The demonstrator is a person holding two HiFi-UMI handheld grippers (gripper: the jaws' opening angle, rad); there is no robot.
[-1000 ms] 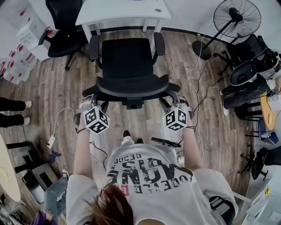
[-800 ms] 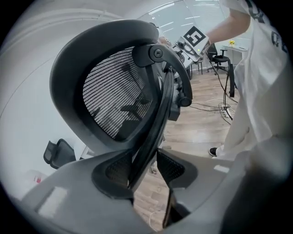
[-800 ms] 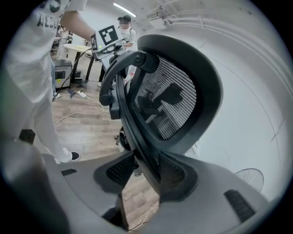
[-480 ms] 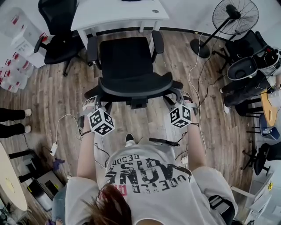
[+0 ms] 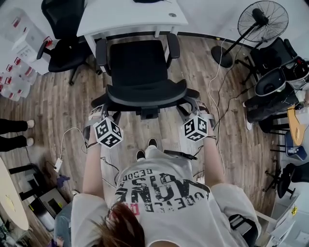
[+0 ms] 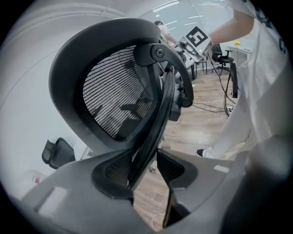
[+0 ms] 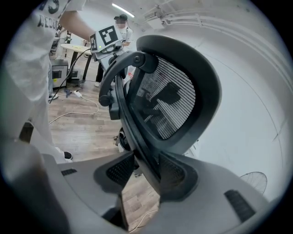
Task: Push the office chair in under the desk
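Now left tool (image 6: 144, 165), right tool (image 7: 140, 167) each pinch office chair backrest (image 5: 145, 92); shirt print (image 5: 164, 185) unreadable.

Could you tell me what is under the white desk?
Only the white desk's front legs show. Its top covers the space beneath, so anything there is hidden. The office chair stands before it.

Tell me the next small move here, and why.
Probably push the office chair straight ahead toward the desk: the left claw and right claw clamp its backrest, and the seat is not yet under the desk.
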